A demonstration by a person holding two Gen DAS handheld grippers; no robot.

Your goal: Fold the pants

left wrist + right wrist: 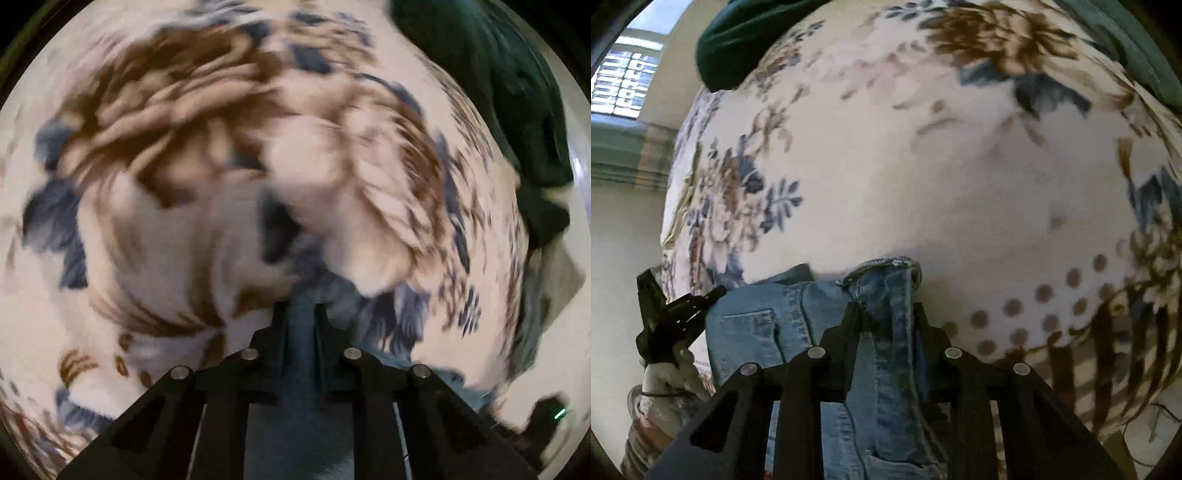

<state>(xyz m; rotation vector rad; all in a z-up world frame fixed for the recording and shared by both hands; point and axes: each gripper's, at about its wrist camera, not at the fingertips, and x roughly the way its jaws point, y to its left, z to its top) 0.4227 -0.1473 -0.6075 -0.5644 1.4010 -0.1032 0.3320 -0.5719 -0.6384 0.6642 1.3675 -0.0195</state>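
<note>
The right claw (886,310) is clamped on a bunched denim edge of the pants (798,314); the cloth runs between its fingers at lower centre of the right view. The rest of the pants hangs toward the lower left of that frame, a pocket showing, with the bedspread (923,177) behind.

The left claw (300,306) is nearly closed on a strip of blue cloth, which I judge to be the same pants. That view is heavily blurred, so the hold cannot be confirmed beyond that. The left claw also shows at the left edge of the right view, just beside the denim.

Green cloth (738,33) lies at the top of the right frame.

Judgement: the pants are bunched, held at two points, and no neat fold is visible. Spreading flat and all folding appear to remain.
</note>
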